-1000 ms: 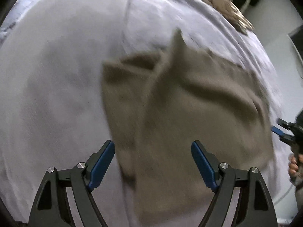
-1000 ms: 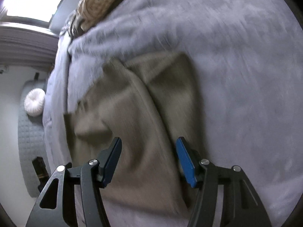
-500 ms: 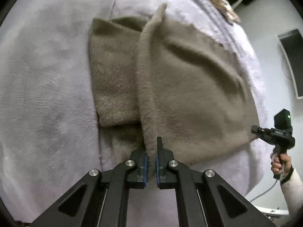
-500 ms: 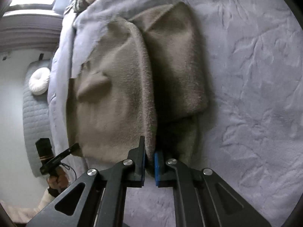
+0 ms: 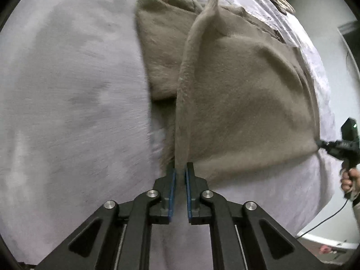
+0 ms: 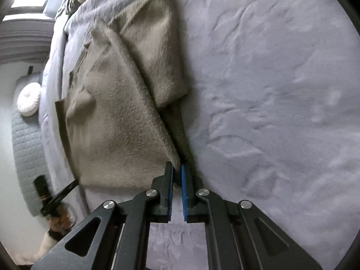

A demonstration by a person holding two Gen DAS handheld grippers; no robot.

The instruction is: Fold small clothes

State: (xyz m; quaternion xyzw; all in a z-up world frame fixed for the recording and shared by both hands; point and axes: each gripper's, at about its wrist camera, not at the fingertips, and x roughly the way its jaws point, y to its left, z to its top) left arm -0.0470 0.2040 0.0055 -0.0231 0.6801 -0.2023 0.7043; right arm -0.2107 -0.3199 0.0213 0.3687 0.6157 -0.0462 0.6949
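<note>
Left wrist view: the left gripper (image 5: 180, 171) has its fingers clenched on a raised edge of the tan fleece garment (image 5: 243, 103); the right gripper (image 6: 177, 170) likewise pinches another edge. The garment lies half folded on a pale grey blanket (image 6: 270, 90).

The left claw (image 5: 180, 171) pointed steeply down, its blue pads nearly together, pinching a raised fold of the garment (image 5: 243, 103); its jaws had just been opening slightly, with cloth between them. The right claw (image 6: 177, 168) also pointed steeply down, pads pressed on the garment's other corner. Each hand (image 5: 348, 180) gripped its claw's handle just beside the garment's edge.
</note>
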